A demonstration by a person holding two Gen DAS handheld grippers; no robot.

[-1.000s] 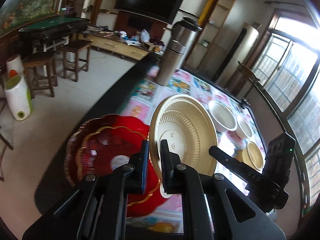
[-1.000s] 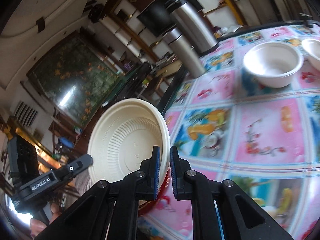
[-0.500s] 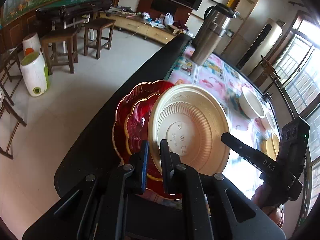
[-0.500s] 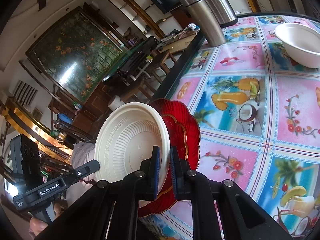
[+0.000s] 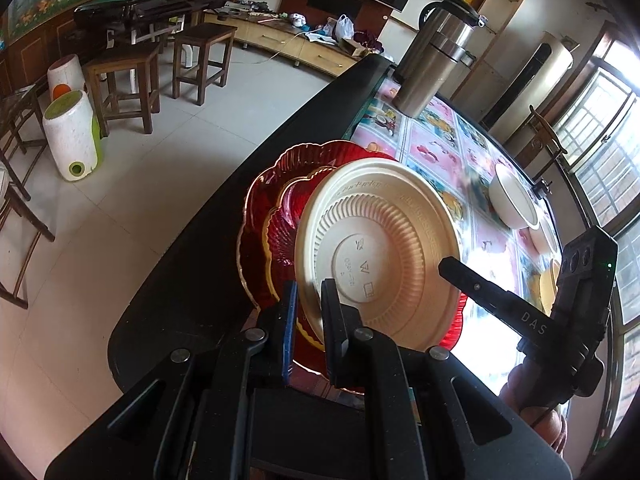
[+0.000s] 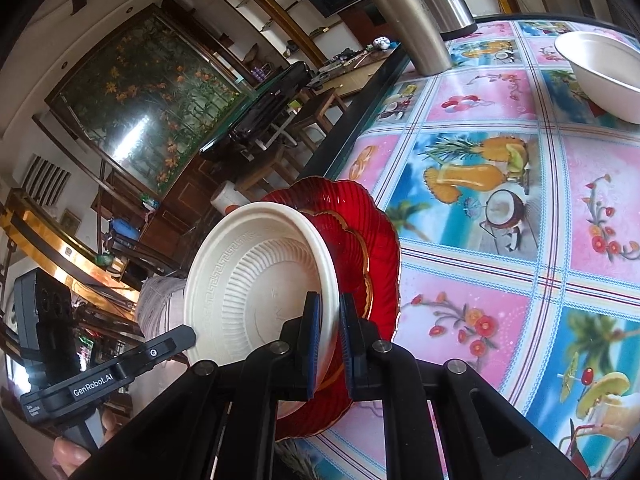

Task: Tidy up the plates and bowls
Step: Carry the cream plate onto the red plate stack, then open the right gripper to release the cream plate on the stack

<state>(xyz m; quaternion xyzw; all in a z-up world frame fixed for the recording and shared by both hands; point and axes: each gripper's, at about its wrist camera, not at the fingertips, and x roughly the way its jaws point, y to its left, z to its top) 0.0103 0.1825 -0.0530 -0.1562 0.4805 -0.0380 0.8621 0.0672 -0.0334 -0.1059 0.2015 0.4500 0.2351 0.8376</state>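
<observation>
The table (image 6: 500,288), covered with a pink and blue fruit-patterned oilcloth, carries a scalloped red glass plate (image 5: 276,216) at its near edge. Tilted over that lies a round cream disposable plate (image 5: 380,256) with a ribbed well. The left gripper (image 5: 306,316) and the right gripper (image 6: 327,336) each pinch its rim, jaws nearly closed. A cream disposable bowl (image 6: 600,76) stands farther along.

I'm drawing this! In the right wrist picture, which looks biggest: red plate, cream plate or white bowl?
1. Red plate, though partly hidden.
2. Cream plate, close behind.
3. White bowl, smallest, but it is farther away and cut off, so unsure.
</observation>
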